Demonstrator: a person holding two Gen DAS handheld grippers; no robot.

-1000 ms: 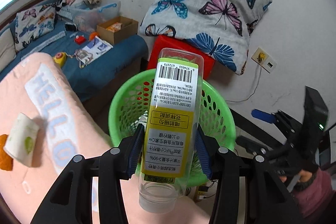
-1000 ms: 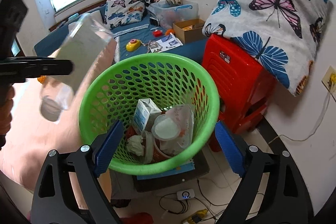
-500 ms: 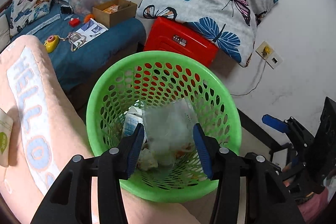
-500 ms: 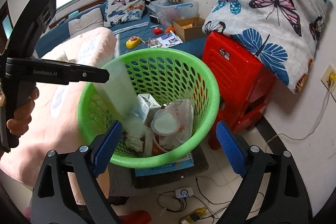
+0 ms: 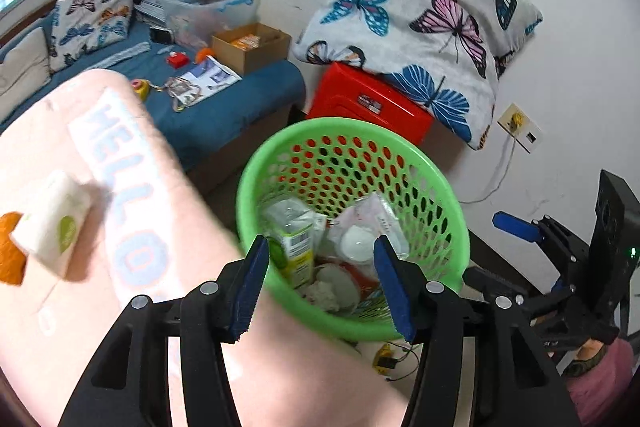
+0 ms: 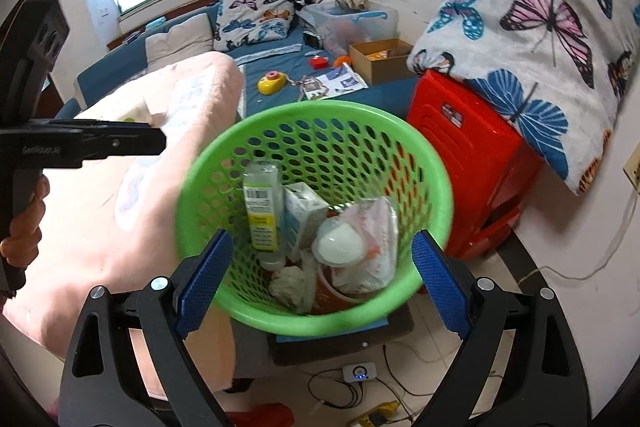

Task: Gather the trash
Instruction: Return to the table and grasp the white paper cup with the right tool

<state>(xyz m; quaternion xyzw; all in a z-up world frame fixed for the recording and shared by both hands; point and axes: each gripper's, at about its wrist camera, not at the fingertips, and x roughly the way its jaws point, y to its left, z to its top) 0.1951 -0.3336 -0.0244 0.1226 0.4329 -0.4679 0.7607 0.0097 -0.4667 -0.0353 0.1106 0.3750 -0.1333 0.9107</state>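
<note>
1. A second back my left gripper (image 5: 318, 281) was clamped on a clear bottle with a yellow-green label, held over the green basket (image 5: 452, 223). Now that bottle (image 6: 262, 211) lies inside the basket, leaning cap-down against the wall on the side nearest the pink blanket (image 5: 120, 227).
2. The left gripper's jaws have just been opening. They stand about half apart with nothing between them, and the basket's contents show through the gap.
3. My right gripper (image 6: 320, 275) is spread wide and holds nothing. It hangs over the near rim of the basket, which is framed between its blue pads.
4. In the basket, the bottle sits beside a small carton (image 6: 304, 215), with a crumpled plastic bag (image 6: 376, 239) and a round white lid (image 6: 340, 245) on the side toward the red stool (image 6: 480, 155).
5. I take it this piece of trash is dealt with, and the left gripper is free for the next one.
6. On the blanket, well away from the basket, I see a white packet with a green mark (image 5: 52, 227), blurred, beside something orange (image 5: 10, 249). That looks like the likely next pickup, though I can't tell what it is.
</note>
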